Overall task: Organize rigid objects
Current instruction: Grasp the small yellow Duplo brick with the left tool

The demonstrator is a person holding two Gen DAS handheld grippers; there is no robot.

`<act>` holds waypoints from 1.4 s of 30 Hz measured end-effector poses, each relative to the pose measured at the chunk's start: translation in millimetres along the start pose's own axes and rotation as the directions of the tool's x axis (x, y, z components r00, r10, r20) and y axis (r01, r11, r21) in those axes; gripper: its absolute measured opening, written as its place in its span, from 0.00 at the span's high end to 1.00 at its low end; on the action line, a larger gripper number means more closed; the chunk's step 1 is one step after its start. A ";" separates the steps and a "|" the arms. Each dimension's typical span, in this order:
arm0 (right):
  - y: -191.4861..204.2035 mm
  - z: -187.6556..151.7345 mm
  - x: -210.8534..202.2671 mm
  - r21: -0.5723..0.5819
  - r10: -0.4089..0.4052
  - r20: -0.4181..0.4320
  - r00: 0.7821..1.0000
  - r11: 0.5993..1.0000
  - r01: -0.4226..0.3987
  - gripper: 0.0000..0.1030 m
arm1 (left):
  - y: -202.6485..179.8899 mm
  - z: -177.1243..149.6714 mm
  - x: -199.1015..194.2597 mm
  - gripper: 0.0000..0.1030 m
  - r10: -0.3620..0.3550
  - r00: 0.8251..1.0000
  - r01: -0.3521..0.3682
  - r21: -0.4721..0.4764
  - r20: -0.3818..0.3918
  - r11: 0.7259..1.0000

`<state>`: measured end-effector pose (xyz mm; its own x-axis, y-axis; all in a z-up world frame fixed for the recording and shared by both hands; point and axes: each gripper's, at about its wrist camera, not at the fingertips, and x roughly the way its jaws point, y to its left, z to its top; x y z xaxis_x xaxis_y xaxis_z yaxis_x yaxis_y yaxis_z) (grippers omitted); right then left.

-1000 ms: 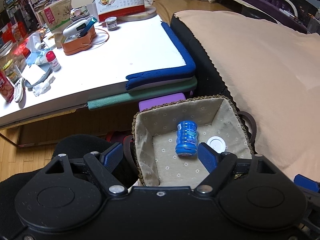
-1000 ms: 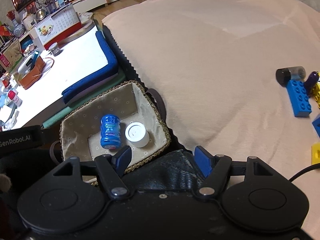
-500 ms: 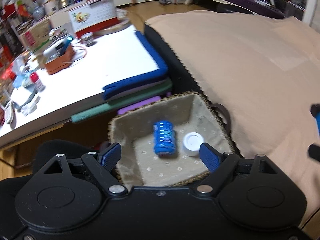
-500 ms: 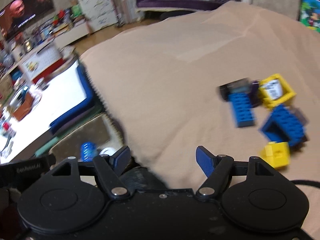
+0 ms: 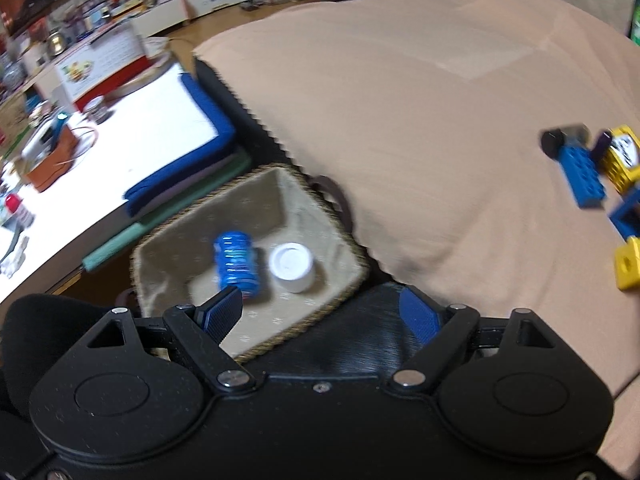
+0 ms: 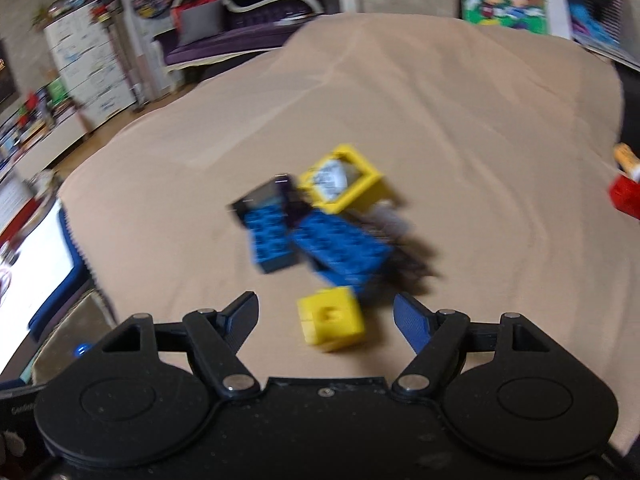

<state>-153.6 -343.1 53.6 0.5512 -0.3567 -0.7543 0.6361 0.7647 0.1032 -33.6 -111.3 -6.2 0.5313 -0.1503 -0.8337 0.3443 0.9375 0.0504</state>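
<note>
A woven basket [image 5: 348, 236] with a cloth lining stands beside the bed and holds a blue bottle [image 5: 236, 264] lying on its side and a white jar [image 5: 291, 266]. My left gripper [image 5: 320, 310] hangs open above the basket's near corner, with nothing between its fingers. On the beige blanket lies a blurred pile of toy bricks: a long blue brick [image 6: 270, 240], a bigger blue brick [image 6: 344, 248], a hollow yellow block [image 6: 340, 182] and a small yellow cube [image 6: 332, 322]. My right gripper [image 6: 326, 314] is open just before the cube, its pads clear of it.
The beige blanket [image 5: 420, 120] covers the bed. A white low table [image 5: 132, 148] with a calendar, an orange box and clutter stands to the left, with folded mats at its edge. A red object [image 6: 626, 196] lies at the bed's right side.
Both views swung right, away from the table. The basket slid left in the left wrist view. The right gripper left the basket and came up to the brick pile.
</note>
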 end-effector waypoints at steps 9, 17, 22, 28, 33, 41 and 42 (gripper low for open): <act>-66.2 2.8 3.0 0.125 -0.075 0.013 0.997 0.989 0.073 0.29 | -57.0 3.2 -11.0 0.20 -0.077 0.997 0.076 0.117 0.004 0.990; -107.4 4.9 12.7 0.191 -0.122 -0.011 0.992 0.974 0.122 0.31 | -117.3 12.2 -14.9 0.20 -0.156 0.988 0.154 0.235 -0.011 0.960; -118.3 3.5 18.9 0.214 -0.111 -0.022 0.994 0.970 0.113 0.33 | -156.2 12.1 -19.6 0.20 -0.247 0.968 0.245 0.294 -0.029 0.924; -125.7 4.4 20.8 0.242 -0.098 -0.018 0.995 0.965 0.099 0.33 | -194.0 15.7 -18.6 0.19 -0.318 0.946 0.321 0.302 -0.062 0.898; -129.0 4.2 23.9 0.249 -0.090 -0.018 0.996 0.964 0.092 0.33 | -213.5 15.1 -14.4 0.19 -0.349 0.934 0.357 0.305 -0.082 0.883; -126.0 2.6 27.5 0.246 -0.075 -0.021 0.997 0.966 0.078 0.33 | -218.2 23.3 14.3 0.49 -0.350 0.927 0.374 0.258 -0.133 0.891; -125.3 2.2 28.2 0.245 -0.073 -0.023 0.997 0.967 0.076 0.33 | -215.8 24.5 19.3 0.57 -0.369 0.916 0.398 0.248 -0.155 0.883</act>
<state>-216.6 -450.2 20.8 0.4911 -0.3993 -0.7742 0.7891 0.5804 0.2011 -78.7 -324.3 -19.7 0.2398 -0.4349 -0.8679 0.7076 0.6904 -0.1504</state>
